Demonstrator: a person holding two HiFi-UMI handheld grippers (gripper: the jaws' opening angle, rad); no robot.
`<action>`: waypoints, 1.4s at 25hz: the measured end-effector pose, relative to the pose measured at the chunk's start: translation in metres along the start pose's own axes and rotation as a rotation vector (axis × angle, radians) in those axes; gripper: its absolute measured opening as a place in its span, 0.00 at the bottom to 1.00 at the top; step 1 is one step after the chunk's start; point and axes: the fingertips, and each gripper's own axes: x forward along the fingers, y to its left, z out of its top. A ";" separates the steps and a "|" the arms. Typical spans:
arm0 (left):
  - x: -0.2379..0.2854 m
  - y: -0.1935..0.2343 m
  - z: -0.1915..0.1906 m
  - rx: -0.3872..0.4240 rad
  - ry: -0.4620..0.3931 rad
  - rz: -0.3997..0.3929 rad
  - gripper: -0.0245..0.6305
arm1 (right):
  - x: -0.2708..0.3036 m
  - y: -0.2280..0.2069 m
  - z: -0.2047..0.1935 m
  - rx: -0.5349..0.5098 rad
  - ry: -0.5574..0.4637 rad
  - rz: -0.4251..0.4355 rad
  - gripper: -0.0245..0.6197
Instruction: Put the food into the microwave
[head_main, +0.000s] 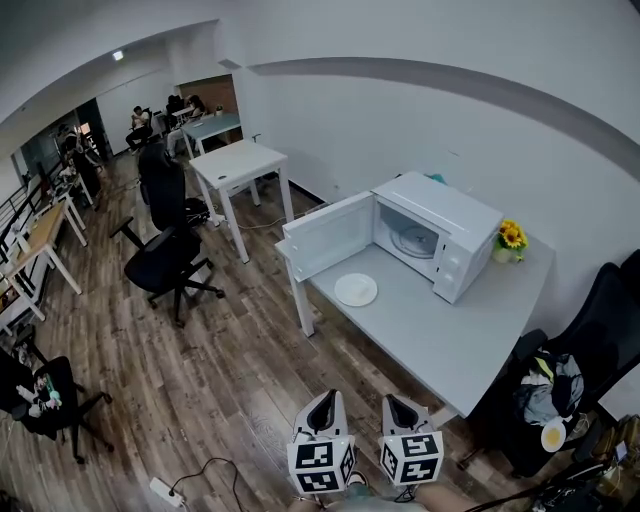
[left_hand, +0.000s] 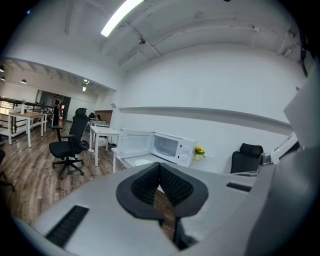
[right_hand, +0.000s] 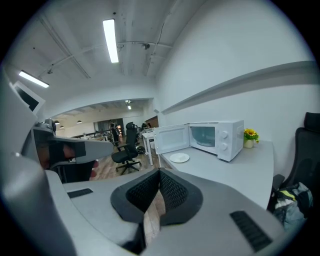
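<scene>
left claw (head_main: 322, 400) and right claw (head_main: 403, 405) both clenched, empty, short of bench (head_main: 470, 340); plate (head_main: 355, 290) lies before open microwave (head_main: 445, 230).

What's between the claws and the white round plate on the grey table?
Head view: brown wood floor, then bare grey table top up to the white round plate. The left claw and right claw are shut, empty.

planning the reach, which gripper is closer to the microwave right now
Right. The right gripper hangs just off the table edge, roughly in line with the microwave; the left gripper is beside it, further out over the floor.
</scene>
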 end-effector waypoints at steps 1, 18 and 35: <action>0.006 0.001 0.001 -0.001 0.000 0.001 0.04 | 0.005 -0.003 0.002 -0.001 0.000 0.000 0.06; 0.081 0.029 0.016 -0.001 0.004 0.058 0.04 | 0.092 -0.029 0.030 0.000 0.007 0.065 0.06; 0.118 0.046 0.020 -0.017 0.040 0.074 0.04 | 0.128 -0.052 0.033 0.023 0.047 0.051 0.06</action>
